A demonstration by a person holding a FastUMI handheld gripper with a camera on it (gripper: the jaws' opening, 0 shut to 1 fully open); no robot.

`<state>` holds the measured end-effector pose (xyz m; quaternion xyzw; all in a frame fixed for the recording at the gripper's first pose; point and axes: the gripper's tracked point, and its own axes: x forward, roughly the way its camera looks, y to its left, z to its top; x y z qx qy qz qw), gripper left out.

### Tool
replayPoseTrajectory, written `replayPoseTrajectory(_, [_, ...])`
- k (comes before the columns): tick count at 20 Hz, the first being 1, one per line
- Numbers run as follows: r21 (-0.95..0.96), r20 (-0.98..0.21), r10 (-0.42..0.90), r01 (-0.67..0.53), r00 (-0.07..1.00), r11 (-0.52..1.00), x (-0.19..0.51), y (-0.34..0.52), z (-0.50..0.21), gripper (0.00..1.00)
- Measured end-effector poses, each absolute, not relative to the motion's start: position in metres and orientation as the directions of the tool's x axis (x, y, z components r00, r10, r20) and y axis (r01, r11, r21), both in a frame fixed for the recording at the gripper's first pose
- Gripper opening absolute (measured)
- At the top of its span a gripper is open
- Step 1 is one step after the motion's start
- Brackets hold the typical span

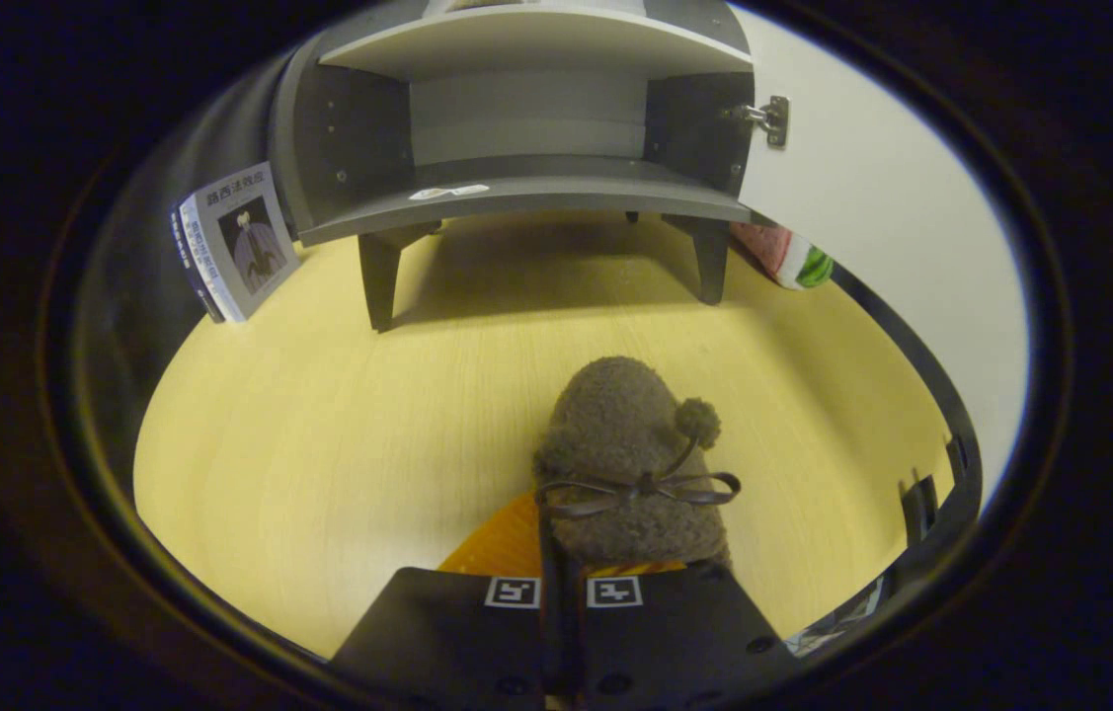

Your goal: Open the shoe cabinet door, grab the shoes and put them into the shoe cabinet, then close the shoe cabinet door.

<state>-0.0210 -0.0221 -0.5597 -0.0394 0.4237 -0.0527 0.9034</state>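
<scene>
A brown fuzzy shoe [627, 464] with a pompom and a thin bow points toward the cabinet, just ahead of my fingers. My gripper [562, 571] is shut on the shoe's rear edge, the jaws nearly together. The shoe hangs slightly above the yellow wooden table [319, 415]. Beyond it stands the grey shoe cabinet [526, 188] on short legs, its shelves bare. Its white door [872, 217] is swung wide open to the right on a metal hinge [771, 118].
A book [235, 242] leans upright left of the cabinet. A red and green watermelon-patterned item [793, 259] lies behind the cabinet's right leg, under the open door. Dark fixtures [921, 504] sit at the table's right rim.
</scene>
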Motion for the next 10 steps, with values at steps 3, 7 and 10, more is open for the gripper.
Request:
replayPoseTrajectory(3, [-0.116, -0.747, -0.125, 0.056, 0.653, 0.992, -0.017, -0.024, -0.536, 0.03])
replayPoseTrajectory(7, [-0.089, -0.711, -0.091, 0.039, 0.697, 0.995, 0.000, -0.027, -0.465, 0.03])
replayPoseTrajectory(10, [-0.077, -0.662, -0.059, 0.011, 0.747, 0.997, 0.021, -0.028, -0.391, 0.03])
